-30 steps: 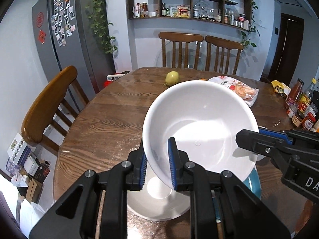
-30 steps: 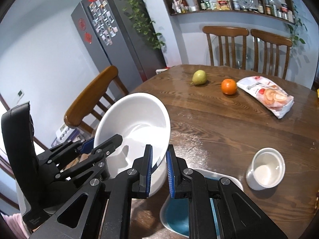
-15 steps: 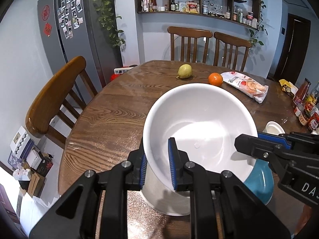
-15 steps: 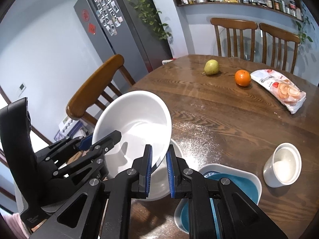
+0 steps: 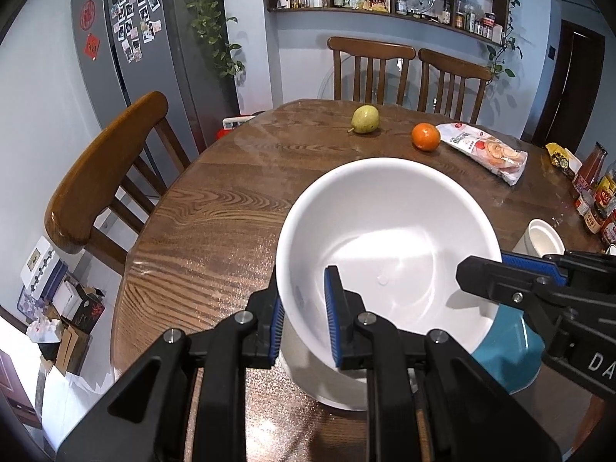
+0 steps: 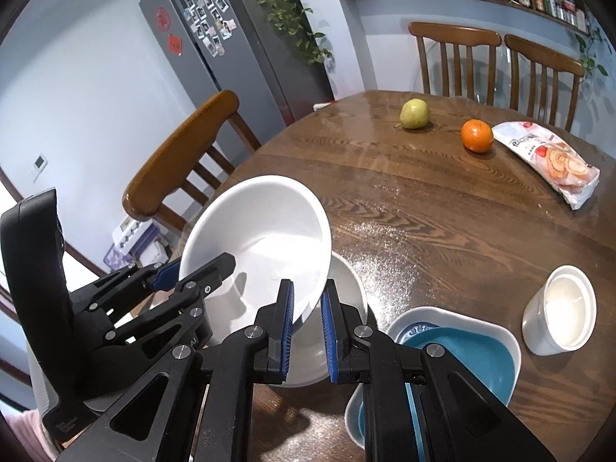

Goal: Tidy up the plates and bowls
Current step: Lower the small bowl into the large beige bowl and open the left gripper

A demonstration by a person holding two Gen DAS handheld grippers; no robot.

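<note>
Two sets of fingers are clamped on one large white bowl (image 5: 389, 254): my left fingers (image 5: 304, 319) pinch its near-left rim, one pad outside the wall and one inside, and my right fingers (image 6: 308, 321) pinch the opposite rim the same way, both nearly closed with only the thin wall between the pads. The bowl hangs tilted just above a second white bowl (image 6: 342, 296) that sits on the worktop (image 5: 215, 208), so I judge this the nesting step, with the held bowl not yet seated (its underside is hidden, so I cannot tell whether the two touch). Next I should level it, centre it over the lower rim, ease it down evenly with both hands and only then let go. Just beside the stack lies a blue dish (image 6: 466, 350) with a white rim, and a white cup (image 6: 562, 315) stands further right, both probably still to sort.
</note>
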